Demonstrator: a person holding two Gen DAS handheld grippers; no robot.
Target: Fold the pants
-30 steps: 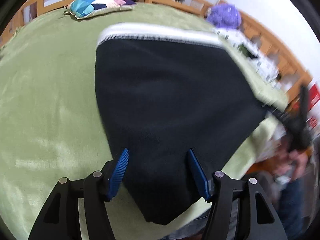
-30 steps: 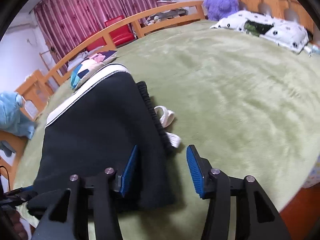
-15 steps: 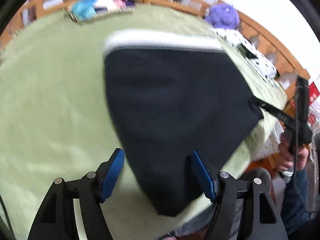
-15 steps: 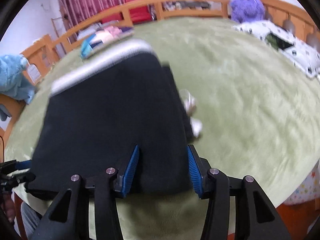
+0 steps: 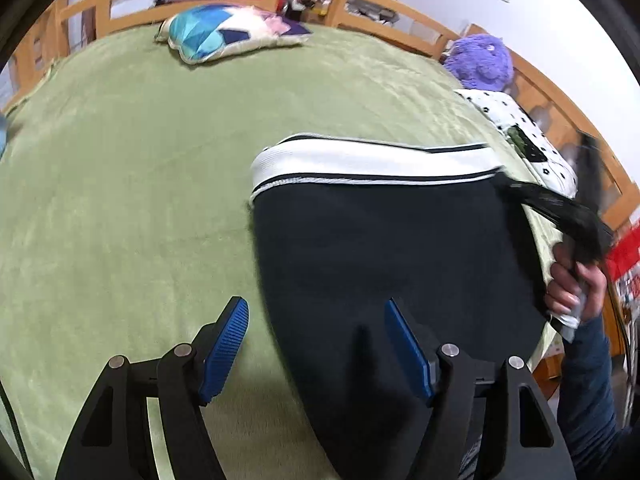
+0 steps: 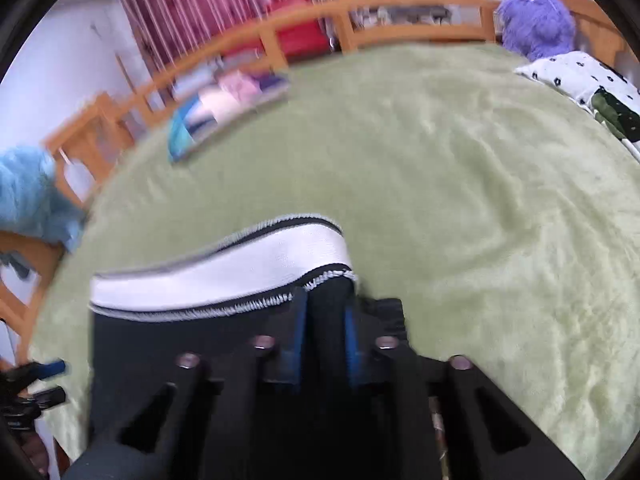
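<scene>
Jaws of the right gripper point(image 6: 324, 332) had just been closing and pinched the right edge of the pants point(image 5: 392, 264), just below the band. Those of the left gripper point(image 5: 316, 344) had been opening and stood wide apart, its right pad over the dark cloth and nothing pressed between them. The pants lay folded flat on the near right part of the green blanket point(image 5: 132, 184): black fabric, with a broad white band point(image 5: 372, 162) edged in black along the far side.

pants point(image 5: 392, 248) on blanket point(image 5: 120, 200), pillow point(image 5: 224, 36) behind
</scene>
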